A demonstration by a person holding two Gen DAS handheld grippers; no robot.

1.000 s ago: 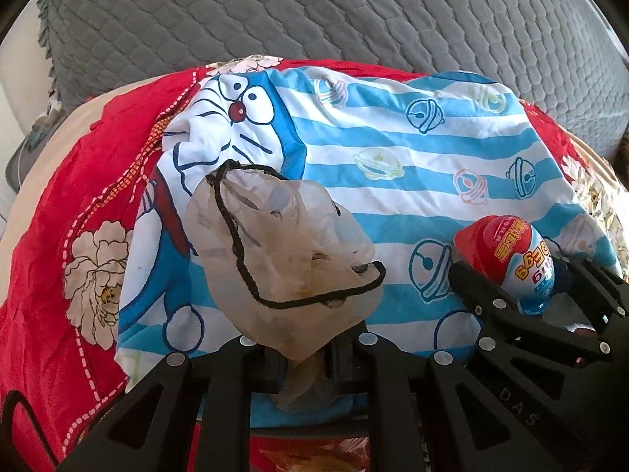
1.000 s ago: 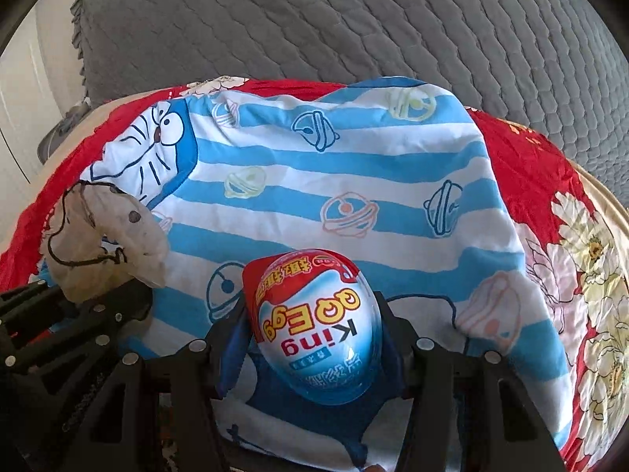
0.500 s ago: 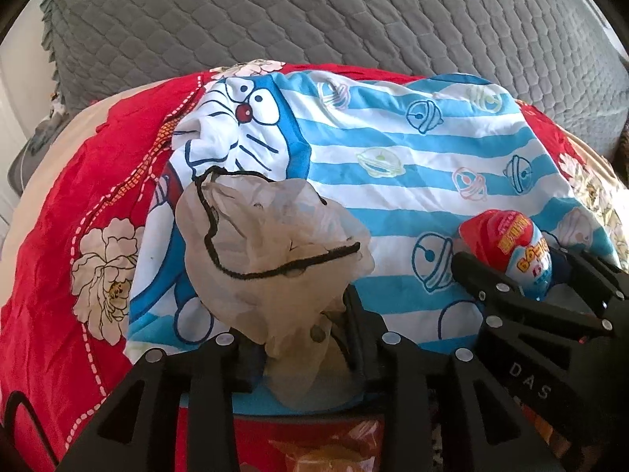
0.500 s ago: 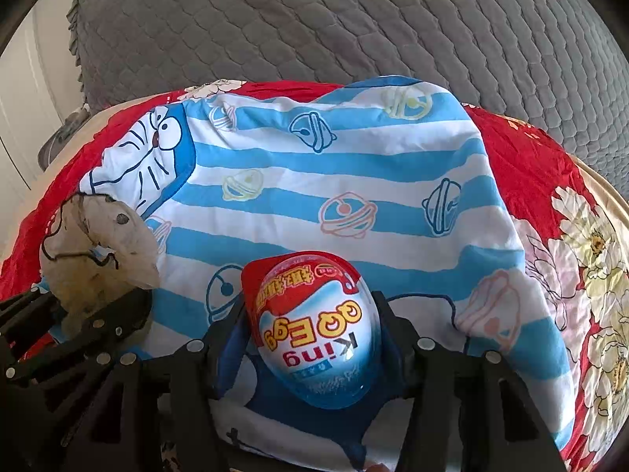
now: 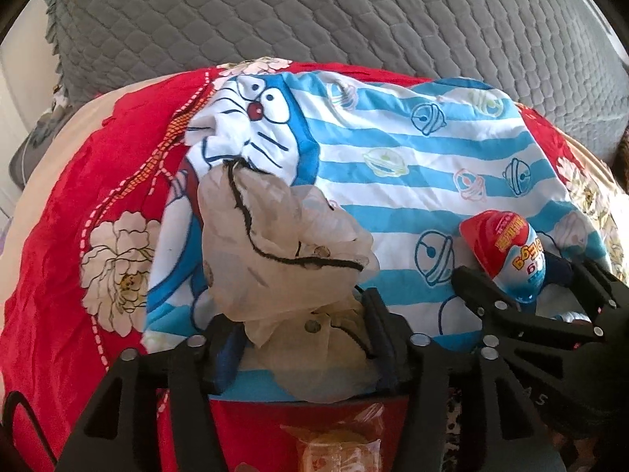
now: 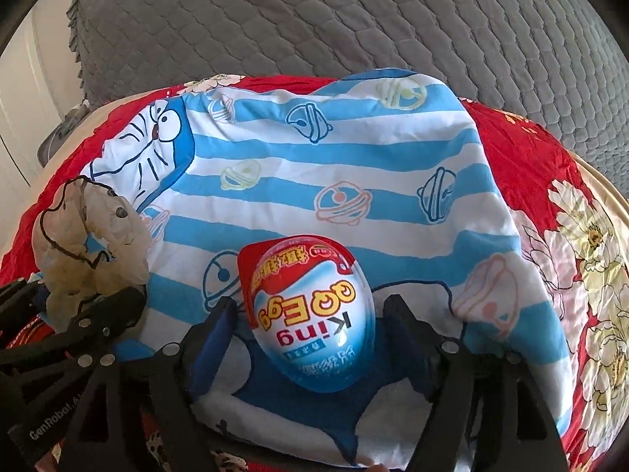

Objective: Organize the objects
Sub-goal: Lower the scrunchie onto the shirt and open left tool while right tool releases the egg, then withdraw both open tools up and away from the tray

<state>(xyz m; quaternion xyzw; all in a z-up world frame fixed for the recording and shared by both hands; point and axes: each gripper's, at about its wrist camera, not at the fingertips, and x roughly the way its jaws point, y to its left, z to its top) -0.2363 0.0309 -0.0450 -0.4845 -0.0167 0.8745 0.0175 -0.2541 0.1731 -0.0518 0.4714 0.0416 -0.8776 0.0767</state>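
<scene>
My left gripper (image 5: 302,326) is shut on a beige sheer pouch (image 5: 283,251) with a black drawstring, holding it above a blue-and-white striped cartoon-cat cloth (image 5: 393,149). The pouch also shows at the left of the right wrist view (image 6: 90,236). My right gripper (image 6: 310,326) is shut on a red-and-blue plastic "King Egg" toy egg (image 6: 310,310), held over the same cloth (image 6: 314,165). The egg and the right gripper's fingers also show in the left wrist view (image 5: 511,251).
A red floral sheet (image 5: 78,204) lies under the striped cloth. A grey quilted cushion (image 5: 314,15) rises behind it. A wrapped snack (image 5: 338,448) lies below the left gripper. A white wall (image 6: 27,90) stands at far left.
The left gripper has moved forward and left with the pouch, which now sags open wider toward the cat's face. The right gripper and egg have barely moved.
</scene>
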